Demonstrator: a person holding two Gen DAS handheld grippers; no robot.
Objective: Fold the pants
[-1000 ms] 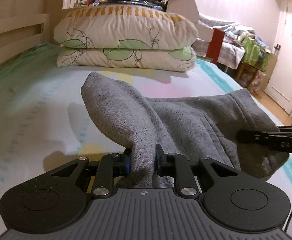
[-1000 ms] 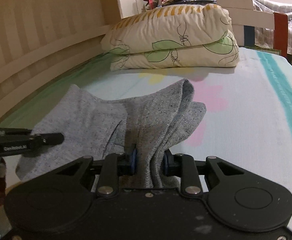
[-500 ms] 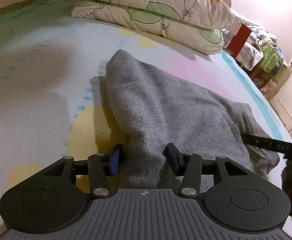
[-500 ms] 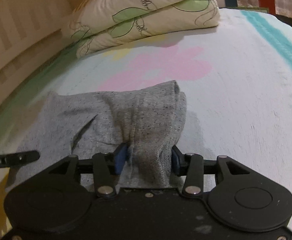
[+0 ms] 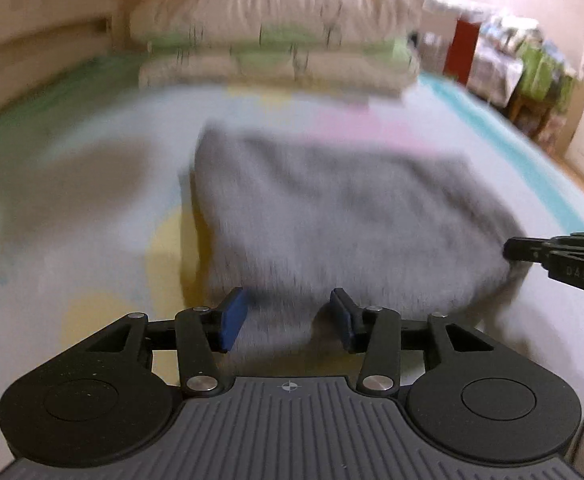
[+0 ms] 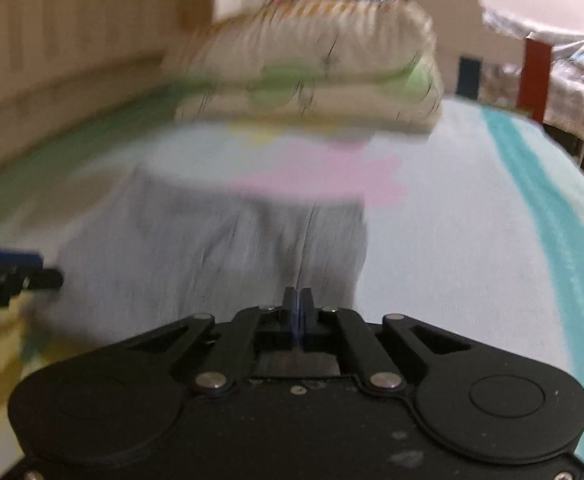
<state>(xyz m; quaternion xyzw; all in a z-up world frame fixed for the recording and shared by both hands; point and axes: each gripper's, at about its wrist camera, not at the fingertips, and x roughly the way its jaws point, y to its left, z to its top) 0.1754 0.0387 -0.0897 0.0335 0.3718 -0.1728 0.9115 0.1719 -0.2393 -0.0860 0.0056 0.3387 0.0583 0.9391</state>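
Now, the grey pants (image 5: 331, 216) are lying folded into a flat, roughly rectangular stack on the bed (image 5: 72, 240), over the pastel sheet with its pink and yellow patches. Both views are blurring, so fabric details cannot be made out.

Left tongs (image 5: 288, 316): the blue-padded fingers (image 5: 232, 316) are standing apart, one on each side of the near edge of the pants; the cloth is sitting between them, but the pads are not pressing on it. From this camera, the stack is extending toward 12 o'clock, and the right tongs (image 5: 511, 250) are reaching in from 3 o'clock, their tip just beside the stack's right edge.

Right tongs (image 6: 297, 300): the fingers are resting fully closed, pad against pad, with no cloth visible between them. They are hovering at the near edge of the pants (image 6: 220, 248). The left tongs (image 6: 48, 278) are entering at 9 o'clock.

Two stacked pillows (image 6: 311, 68) are lying at 12 o'clock, well apart from the pants. A wooden bed rail (image 6: 52, 60) is running along the 10 o'clock side.
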